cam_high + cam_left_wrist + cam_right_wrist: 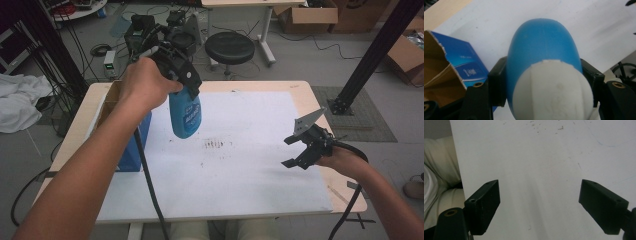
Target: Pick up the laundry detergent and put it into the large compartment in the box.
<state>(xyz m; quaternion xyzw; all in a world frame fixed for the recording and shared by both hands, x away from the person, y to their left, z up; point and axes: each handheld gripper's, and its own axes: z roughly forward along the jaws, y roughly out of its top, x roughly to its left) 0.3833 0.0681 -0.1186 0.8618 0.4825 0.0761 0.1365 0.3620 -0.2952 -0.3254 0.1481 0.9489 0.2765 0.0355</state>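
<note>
With the left gripper [186,82] pinching the blue bottle [185,116] by its neck, fingers [497,82] tight, above the white sheet [240,165] beside the open blue box [131,145], keep the bottle hanging steadily while the right gripper [295,151], fingers spread, waits empty over the desk [305,95].

— What is that in your left tool [184,80]?
— Your blue bottle [185,114], with a white cap [552,93] and pale lettering on its side. It hangs off the desk [240,150], cap end up in the jaws, rounded base down.
— Where from the blue box [131,145]?
— Just right of it, above its open top, not touching.
</note>
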